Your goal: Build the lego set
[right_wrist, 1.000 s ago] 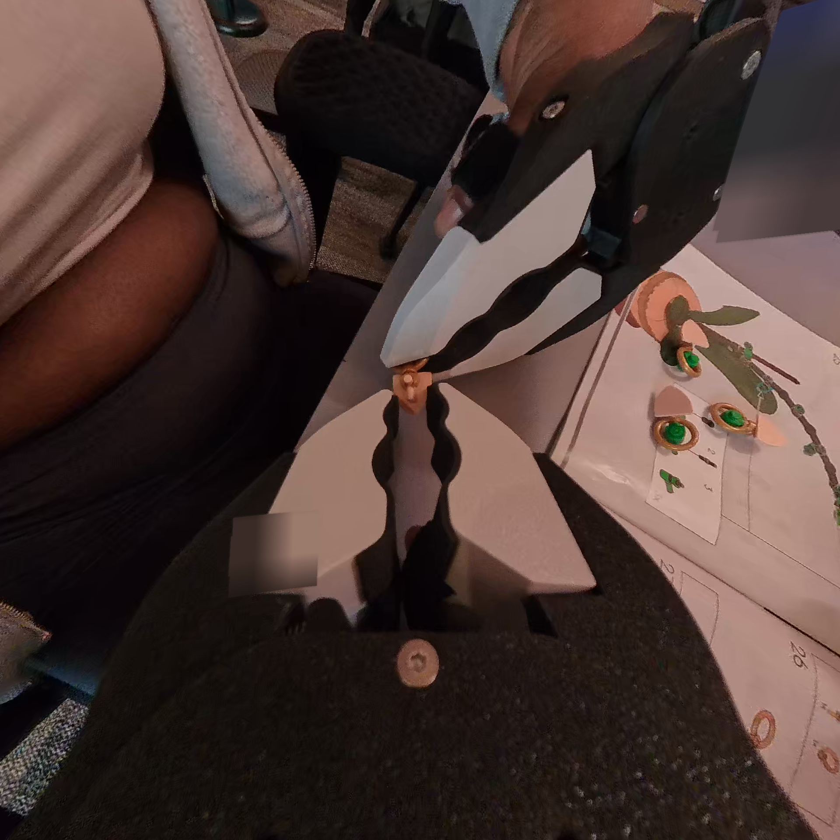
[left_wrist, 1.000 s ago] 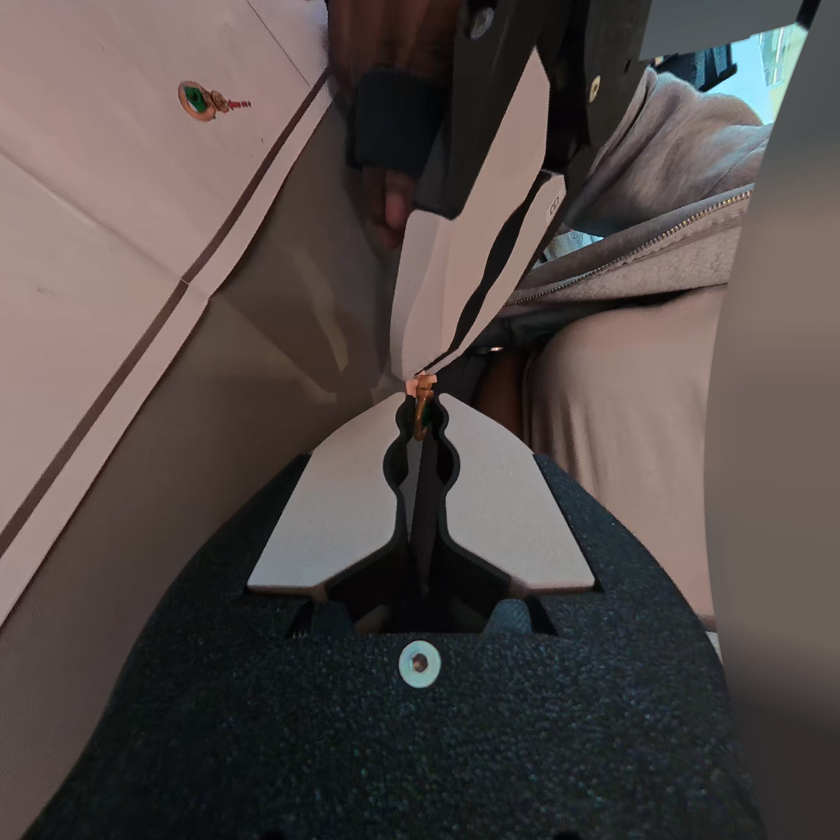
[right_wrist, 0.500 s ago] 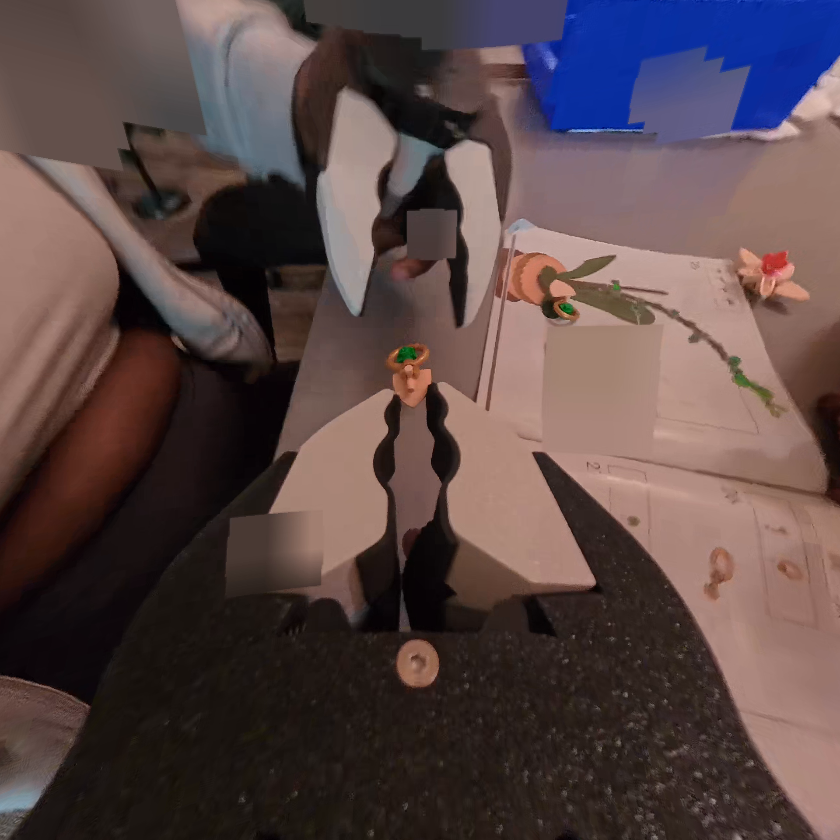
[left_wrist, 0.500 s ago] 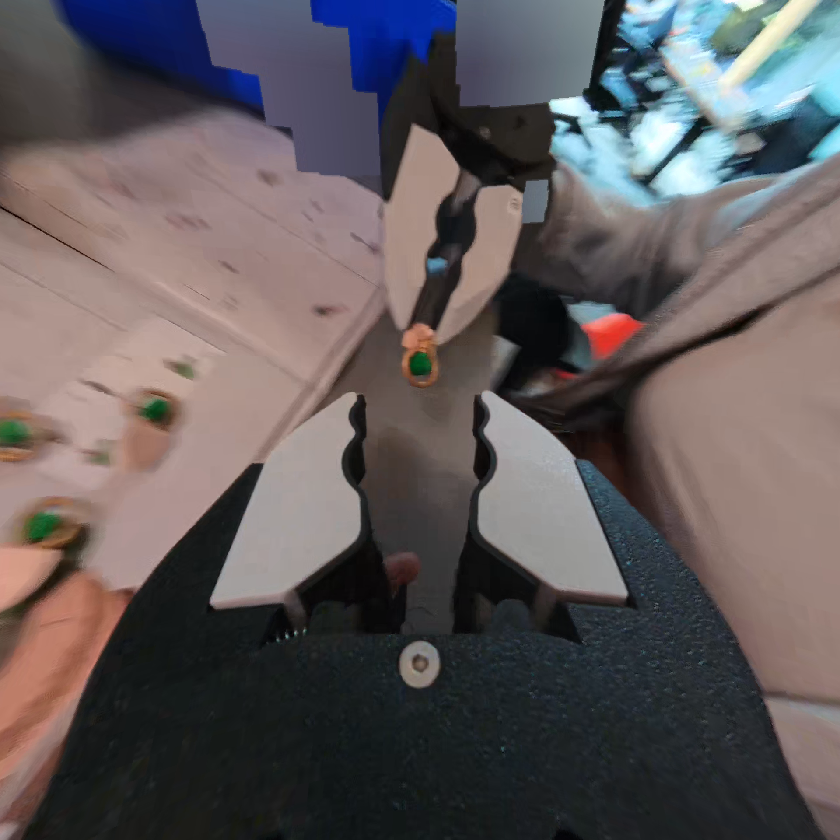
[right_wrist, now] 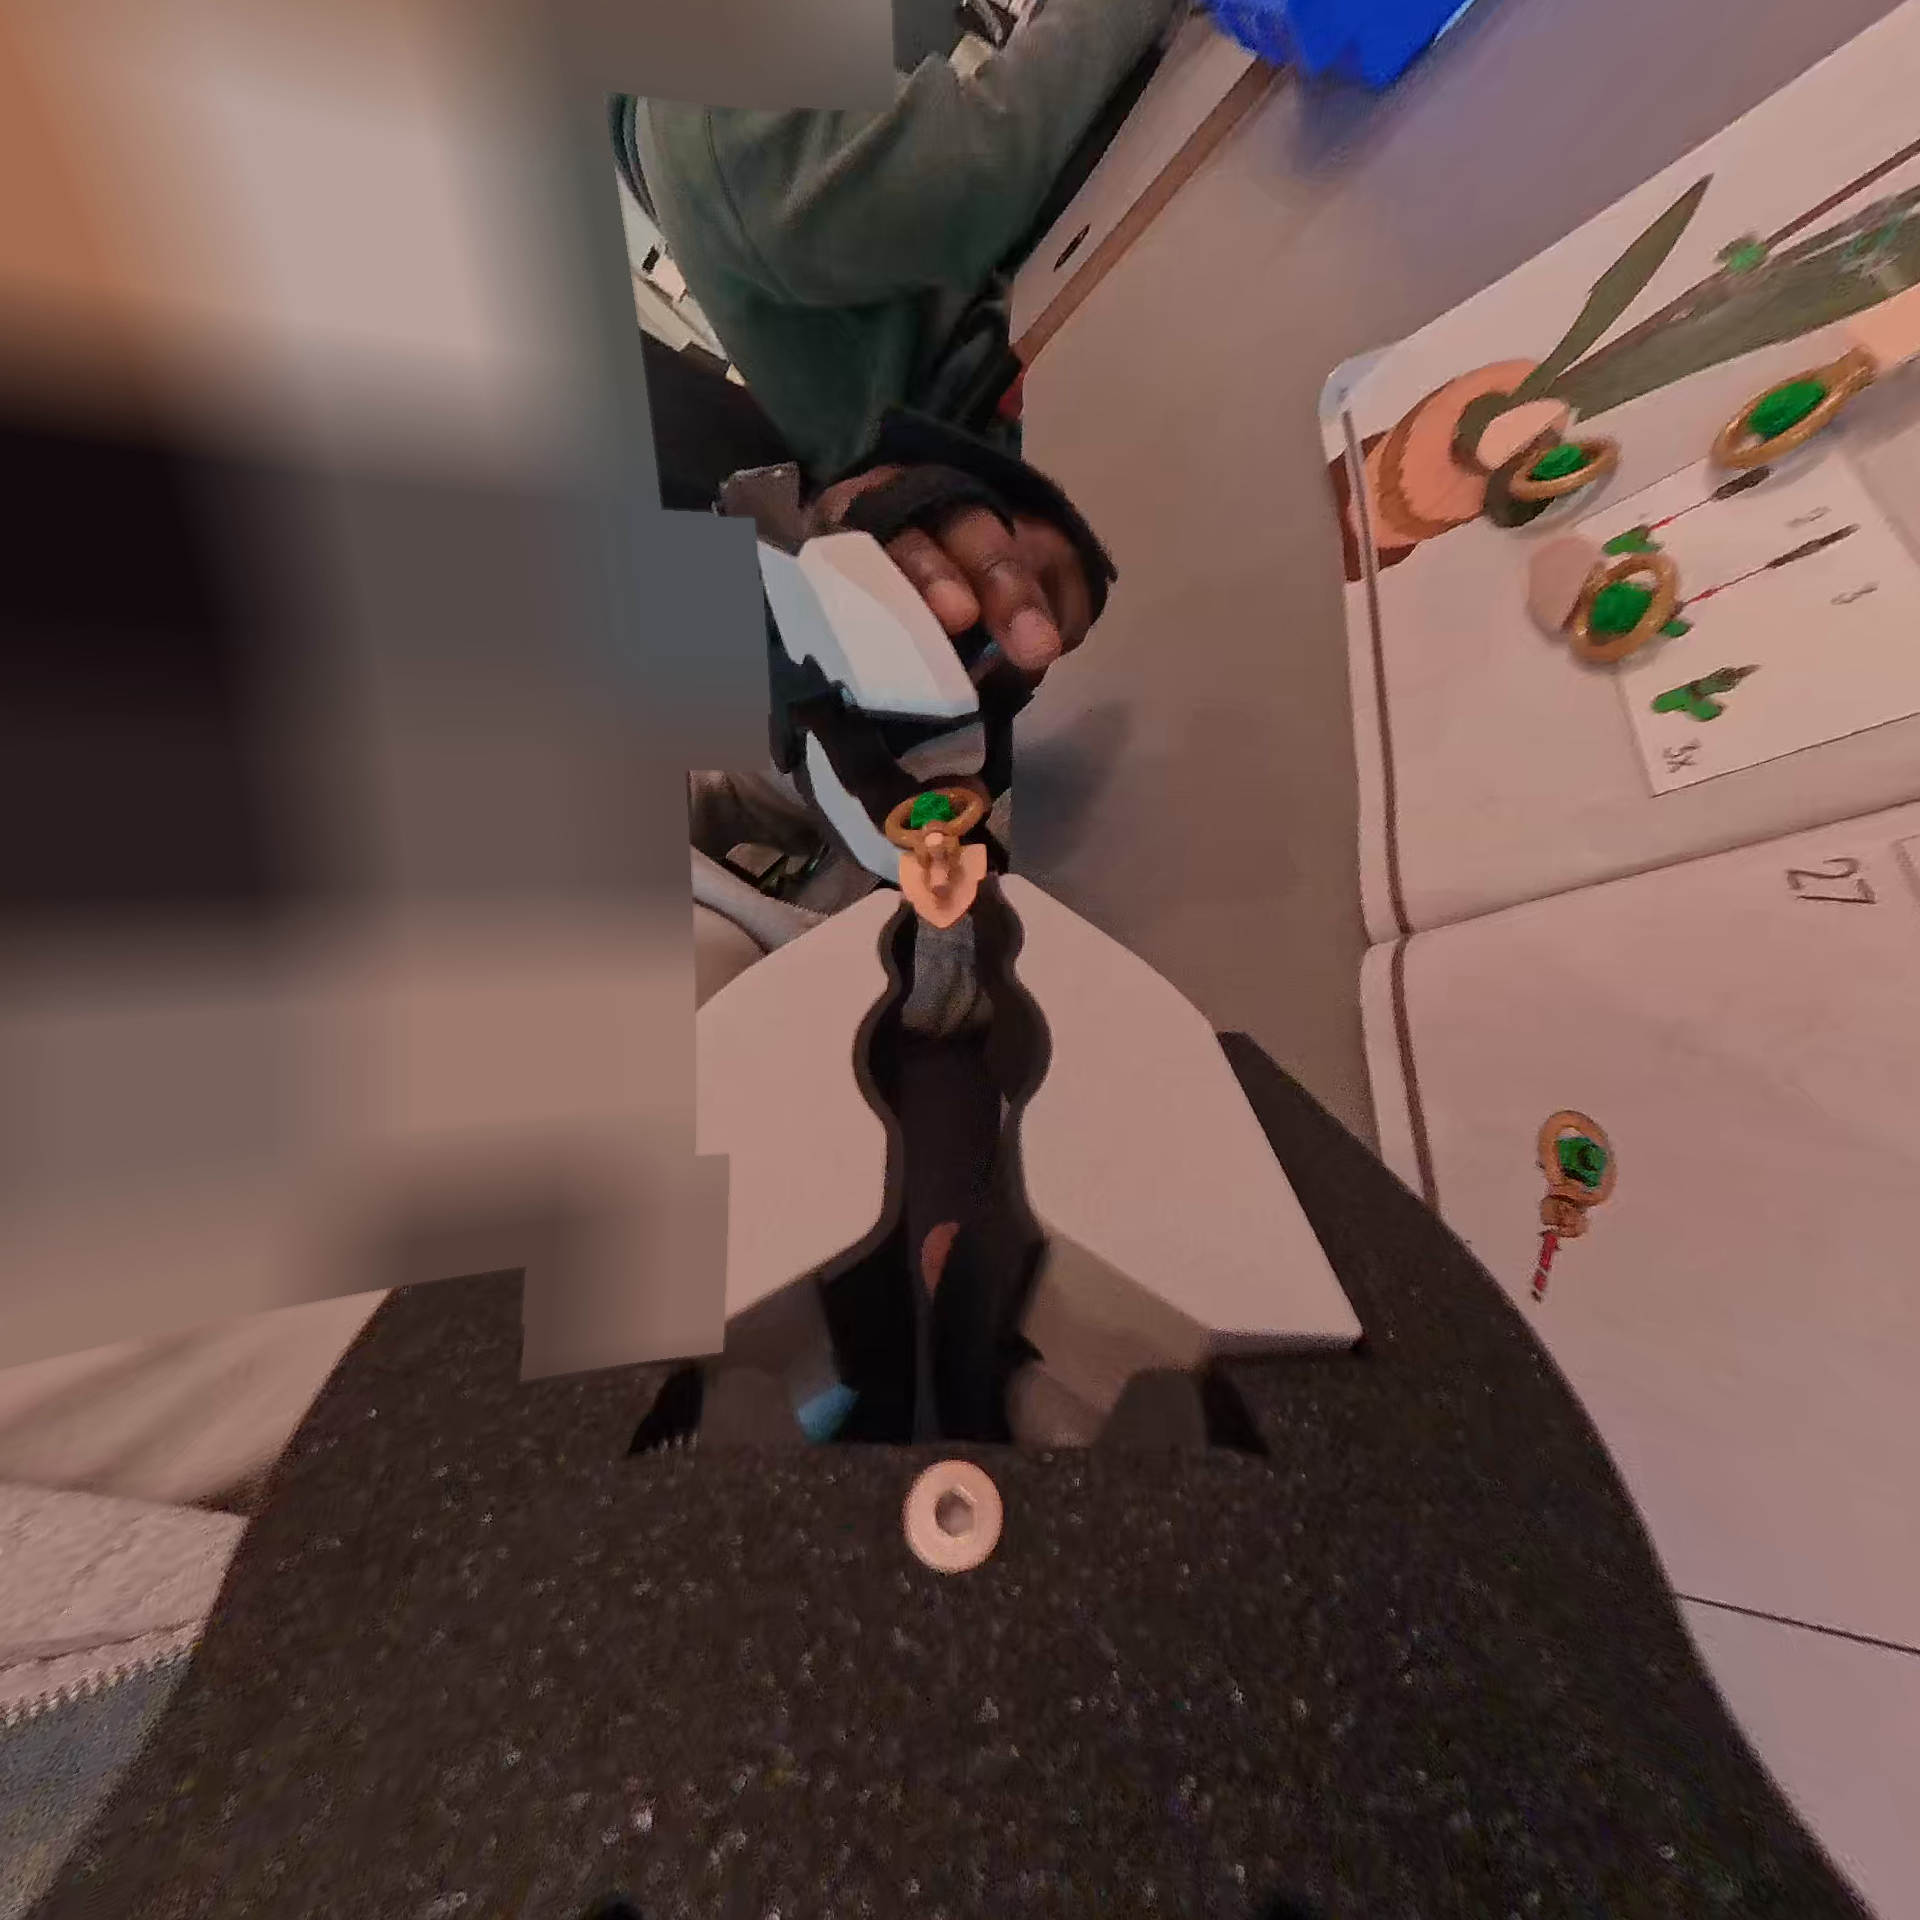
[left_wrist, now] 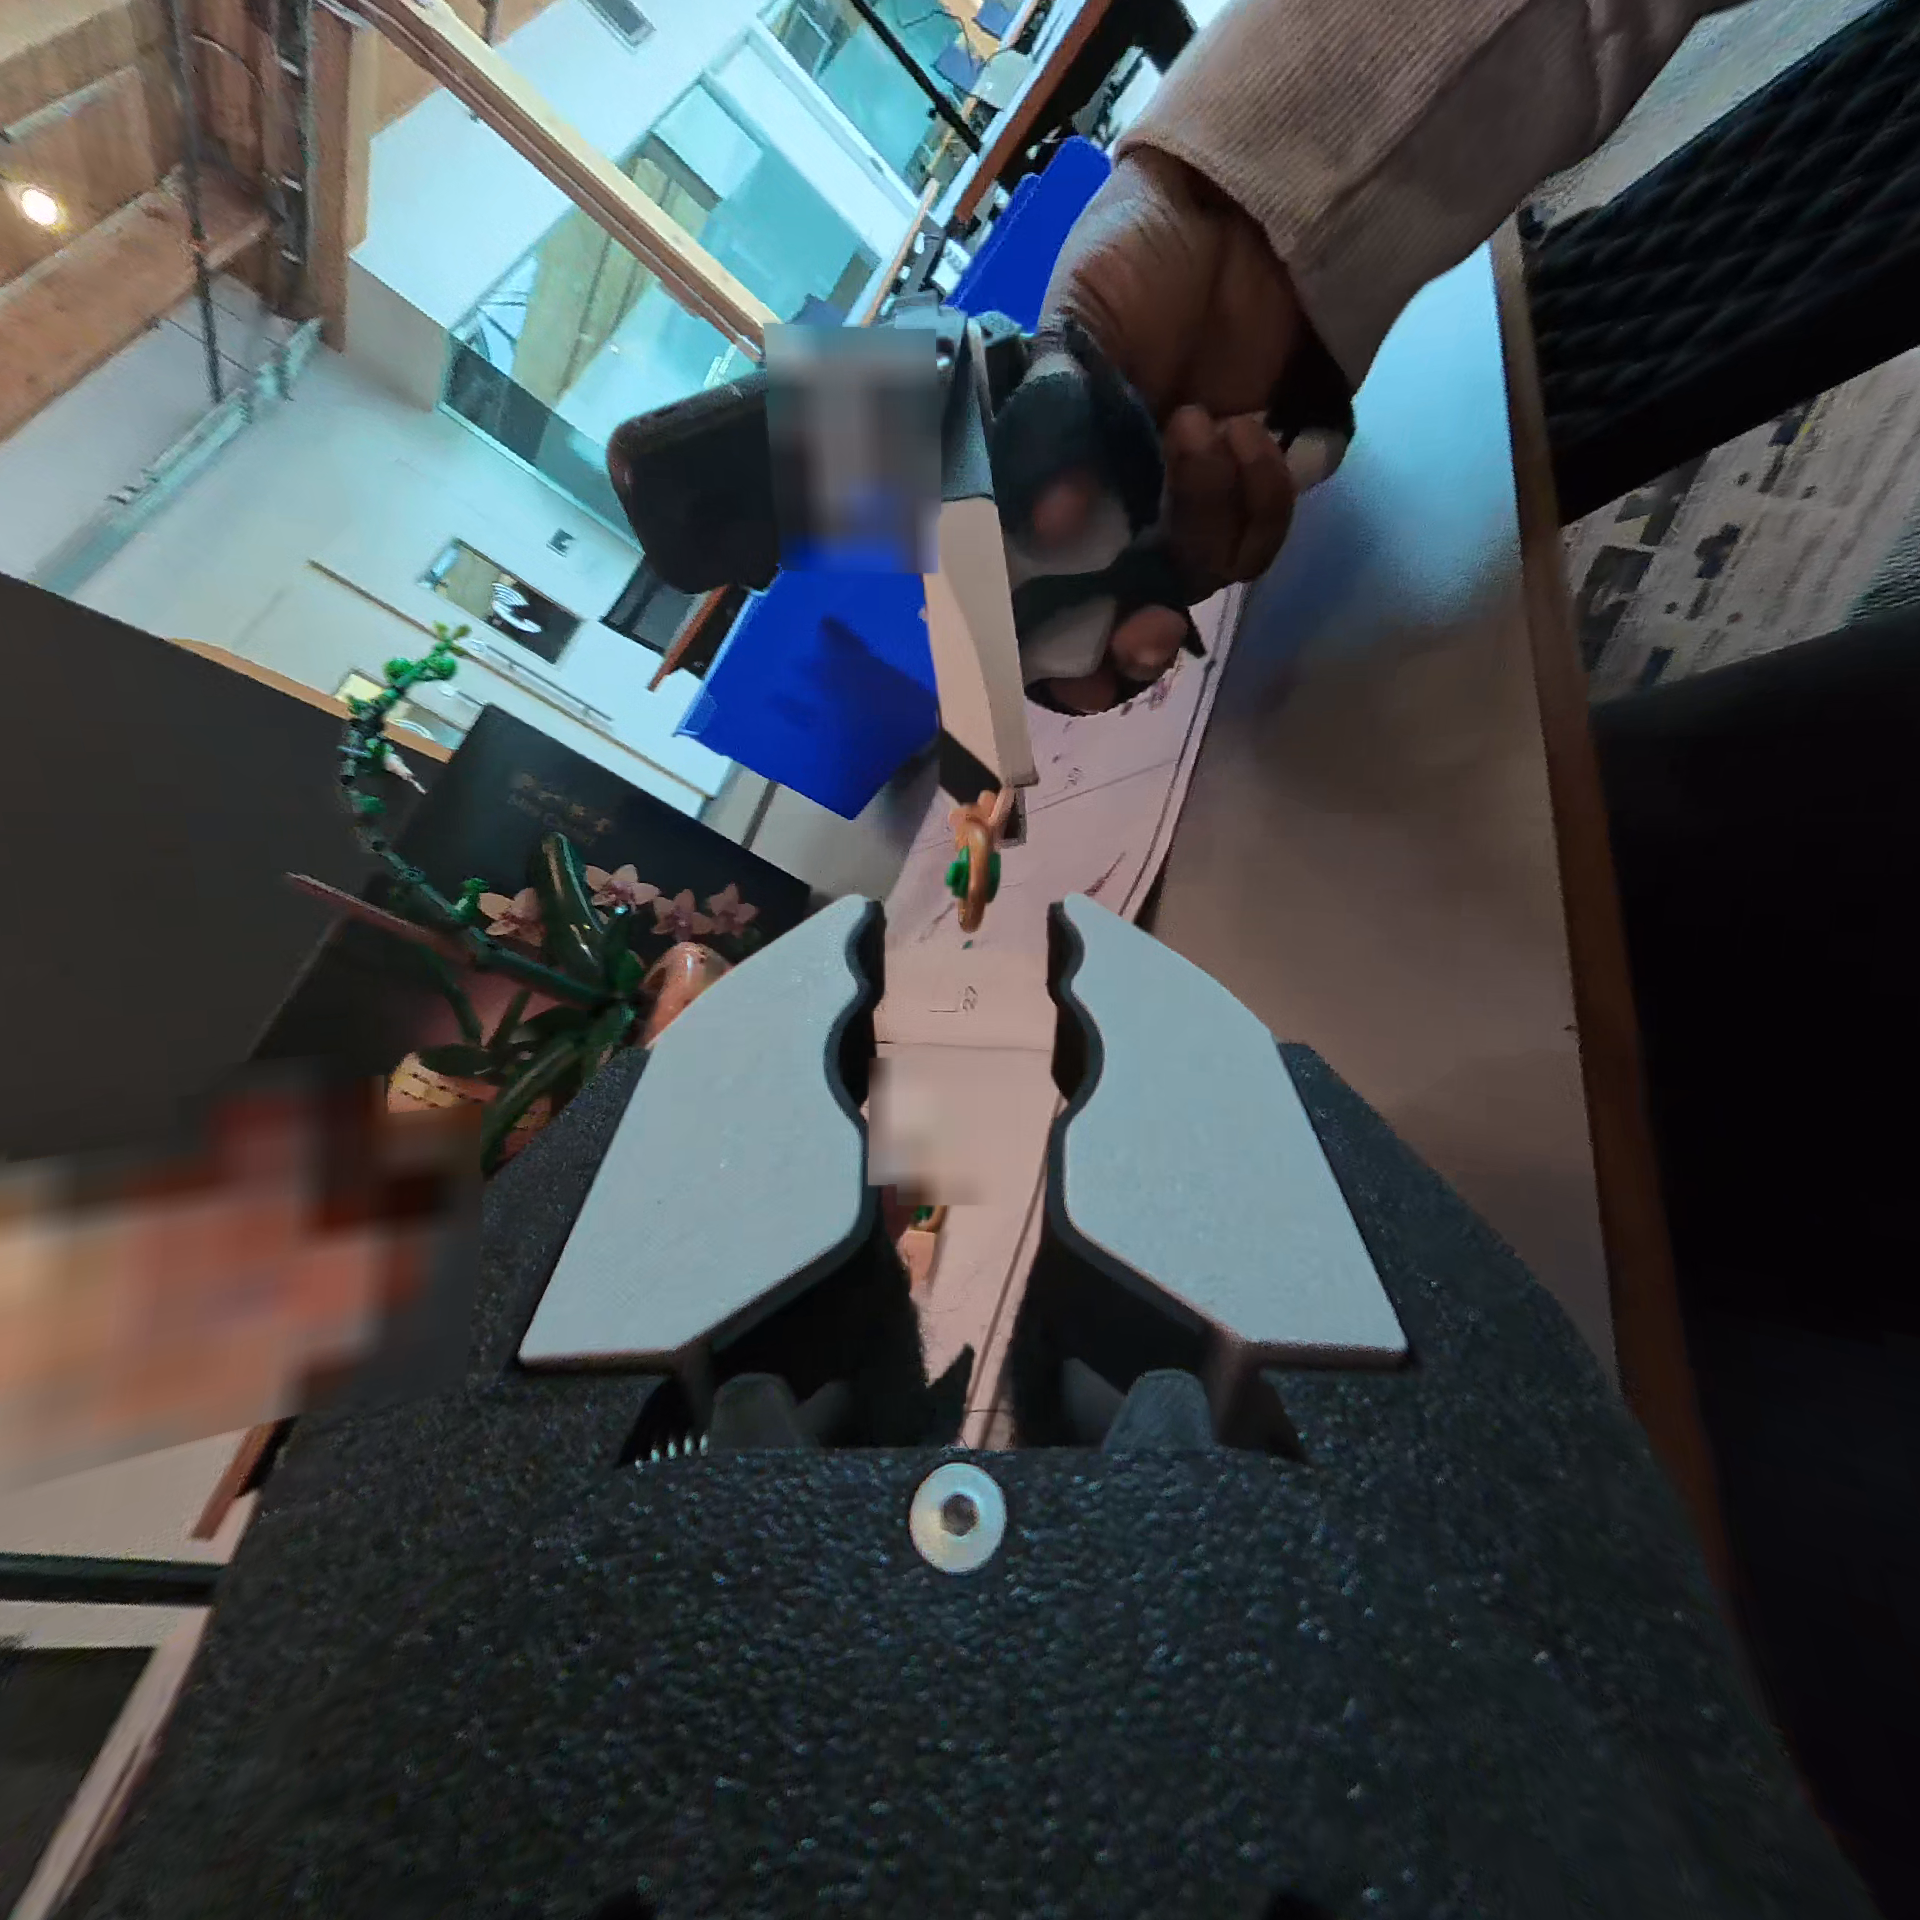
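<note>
My right gripper (right_wrist: 951,914) is shut on a small lego piece (right_wrist: 938,883): a pink petal with a gold ring and a green stud on top. The piece sticks out past the fingertips. In the left wrist view the same piece (left_wrist: 975,862) hangs from the right gripper (left_wrist: 1013,795), just ahead of my left gripper (left_wrist: 966,925). The left gripper is open and empty, its jaws a hand's width short of the piece. It also shows in the right wrist view (right_wrist: 914,748), behind the piece, held by a hand.
The open instruction booklet (right_wrist: 1662,935) lies on the grey table (left_wrist: 1351,935) to the right. A built lego orchid in a pot (left_wrist: 540,977) stands at the left before a black box. A blue bin (left_wrist: 821,686) sits behind. The table's wooden edge (left_wrist: 1558,727) runs beside a black chair (left_wrist: 1714,260).
The left gripper has let go of the piece, opened and drawn back from it. The right gripper keeps hold of the piece. Both views have swung round.
</note>
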Tool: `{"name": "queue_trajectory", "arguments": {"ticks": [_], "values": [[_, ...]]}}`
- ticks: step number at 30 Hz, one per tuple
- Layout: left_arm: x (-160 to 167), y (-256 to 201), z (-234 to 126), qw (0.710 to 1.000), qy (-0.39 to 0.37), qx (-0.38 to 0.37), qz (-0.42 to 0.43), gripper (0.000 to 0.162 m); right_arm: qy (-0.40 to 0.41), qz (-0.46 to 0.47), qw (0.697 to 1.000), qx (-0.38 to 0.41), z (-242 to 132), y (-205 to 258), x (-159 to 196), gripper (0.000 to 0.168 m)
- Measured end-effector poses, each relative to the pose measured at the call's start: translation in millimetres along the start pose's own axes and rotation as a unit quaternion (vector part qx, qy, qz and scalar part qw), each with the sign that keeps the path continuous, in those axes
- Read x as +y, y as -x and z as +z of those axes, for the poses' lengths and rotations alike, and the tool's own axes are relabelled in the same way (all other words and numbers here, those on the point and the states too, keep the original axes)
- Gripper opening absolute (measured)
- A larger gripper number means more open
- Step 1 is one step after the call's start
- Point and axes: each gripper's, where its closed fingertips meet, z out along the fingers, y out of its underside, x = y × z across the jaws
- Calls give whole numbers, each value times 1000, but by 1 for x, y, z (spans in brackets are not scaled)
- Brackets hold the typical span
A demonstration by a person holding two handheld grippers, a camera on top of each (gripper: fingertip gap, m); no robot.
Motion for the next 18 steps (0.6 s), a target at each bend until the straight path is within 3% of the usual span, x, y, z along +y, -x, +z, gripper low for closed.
{"name": "queue_trajectory", "arguments": {"ticks": [6, 9, 11, 14, 18], "values": [[-4, -6, -3, 998, -13, 20, -62, 8, 53, -10, 999, -3, 7, 5, 9, 11], [-4, 6, -10, 980, -39, -1, -193, 7, 2, -49, 998, -47, 3, 24, -9, 21], [-6, 20, -17, 950, -79, -25, -301, 7, -41, -98, 993, -48, 0, 31, -21, 31], [-12, 32, -25, 893, -150, -38, -422, 6, -105, -255, 960, 36, 1, 32, -31, 40], [-19, 27, -25, 898, -165, -52, -405, 6, -167, -367, 911, 91, 9, 48, -38, 33]]}}
